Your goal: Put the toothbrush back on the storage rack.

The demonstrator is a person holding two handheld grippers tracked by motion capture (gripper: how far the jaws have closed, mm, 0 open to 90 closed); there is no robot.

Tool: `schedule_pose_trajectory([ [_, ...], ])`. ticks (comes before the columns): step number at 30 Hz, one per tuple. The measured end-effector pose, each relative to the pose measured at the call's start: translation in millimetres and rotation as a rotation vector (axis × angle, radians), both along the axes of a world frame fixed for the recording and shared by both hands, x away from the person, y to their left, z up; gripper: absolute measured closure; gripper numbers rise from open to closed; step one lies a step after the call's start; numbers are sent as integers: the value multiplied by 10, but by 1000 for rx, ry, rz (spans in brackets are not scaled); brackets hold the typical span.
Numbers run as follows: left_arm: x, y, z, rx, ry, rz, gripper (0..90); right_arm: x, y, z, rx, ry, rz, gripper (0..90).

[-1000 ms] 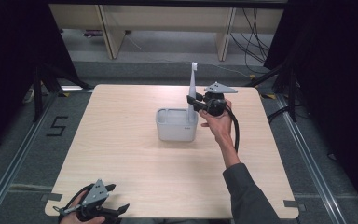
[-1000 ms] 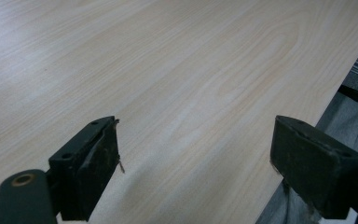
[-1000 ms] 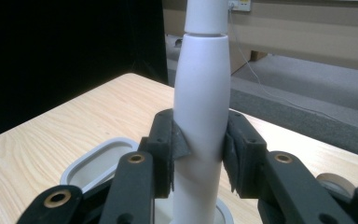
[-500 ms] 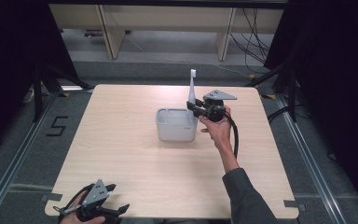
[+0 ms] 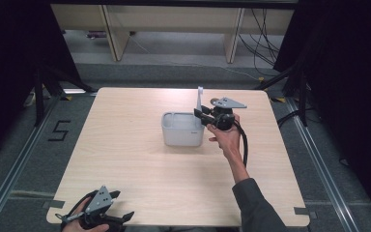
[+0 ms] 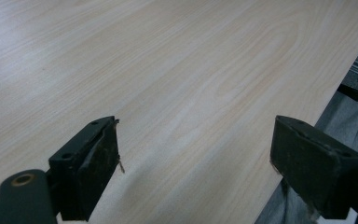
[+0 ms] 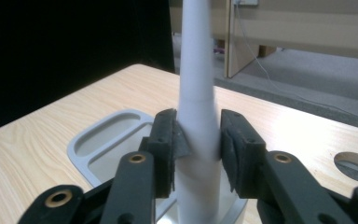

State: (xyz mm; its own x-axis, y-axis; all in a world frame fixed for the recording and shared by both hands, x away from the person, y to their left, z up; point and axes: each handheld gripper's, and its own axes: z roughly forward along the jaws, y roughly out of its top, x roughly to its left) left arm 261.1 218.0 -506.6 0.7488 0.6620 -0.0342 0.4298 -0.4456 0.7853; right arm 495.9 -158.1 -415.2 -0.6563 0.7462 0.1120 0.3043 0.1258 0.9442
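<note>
A pale grey box [image 5: 182, 129] stands at the middle of the table. Its thin white lid [image 5: 199, 99] stands upright at the box's right edge. My right gripper [image 5: 202, 116] is shut on that lid from the right, and its jaws have just been closing on it. In the right gripper view both pads [image 7: 165, 144] press the lid [image 7: 196, 70] edge-on, with the box's divided inside [image 7: 98, 135] below. My left gripper [image 5: 124, 204] rests at the table's near left corner. Its jaws [image 6: 196, 158] are open over bare wood.
The light wooden table [image 5: 125, 145] has a round hole [image 7: 354, 165] near the right gripper. Behind the table are wooden shelf units [image 5: 116, 29] and cables on a grey floor. Dark curtains hang on both sides.
The upright lid's top edge sits lower in the high view than a second ago, and the right gripper has come down slightly with it. The left gripper has not moved.
</note>
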Motion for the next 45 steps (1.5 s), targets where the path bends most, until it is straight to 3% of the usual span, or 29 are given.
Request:
schedule_pose_trajectory([
  [5, -9, -11, -8, -4, 8, -2, 147, -27, 8, 39, -35, -6, 5, 765],
  [6, -3, 1, -1, 18, 6, -9, 147, -25, 4, 47, -43, -26, -8, 768],
  [8, 0, 3, 1, 22, 3, -12, 147, -31, 8, 49, -15, 0, 5, 768],
  [10, -7, -20, -20, -28, 6, 4, 147, -16, -3, 50, -35, -28, 12, 768],
  [12, 4, 7, 2, 18, 3, -10, 147, -19, -3, 50, -33, -25, 11, 767],
  [13, -8, -8, -6, -9, 9, 1, 148, -20, -3, 50, -31, -24, 10, 765],
  [15, -9, -14, -9, -16, 14, 1, 147, -17, -5, 45, -35, -23, 3, 715],
  [16, -10, -15, -9, -18, 13, 3, 148, -21, 5, 42, -24, 2, 7, 686],
  [18, -5, -1, -1, 3, 10, -8, 147, -23, 7, 30, -31, -7, -7, 608],
  [19, -6, -6, -4, -7, 10, -2, 147, -23, 7, 30, -31, -7, -7, 608],
  [21, 0, -4, -10, -4, 1, 0, 147, -32, 18, 25, -17, 27, -1, 552],
  [23, -7, -6, -5, -7, 8, 0, 147, -42, 15, 25, -22, 13, -15, 504],
  [24, -7, -7, -5, -8, 7, 1, 147, -44, 2, 33, -34, 24, -8, 450],
  [27, -3, -1, -3, 2, 4, -1, 147, -72, -11, 51, -32, 33, -2, 399],
  [30, -3, -1, -3, 2, 4, -1, 147, -100, -11, 63, -30, 50, -2, 362],
  [31, -2, -1, -3, 2, 3, 0, 147, -113, -24, 75, -49, 25, -2, 352],
  [45, -1, 1, -1, 2, -4, 1, 147, -283, -93, 142, -56, 39, -10, 274],
])
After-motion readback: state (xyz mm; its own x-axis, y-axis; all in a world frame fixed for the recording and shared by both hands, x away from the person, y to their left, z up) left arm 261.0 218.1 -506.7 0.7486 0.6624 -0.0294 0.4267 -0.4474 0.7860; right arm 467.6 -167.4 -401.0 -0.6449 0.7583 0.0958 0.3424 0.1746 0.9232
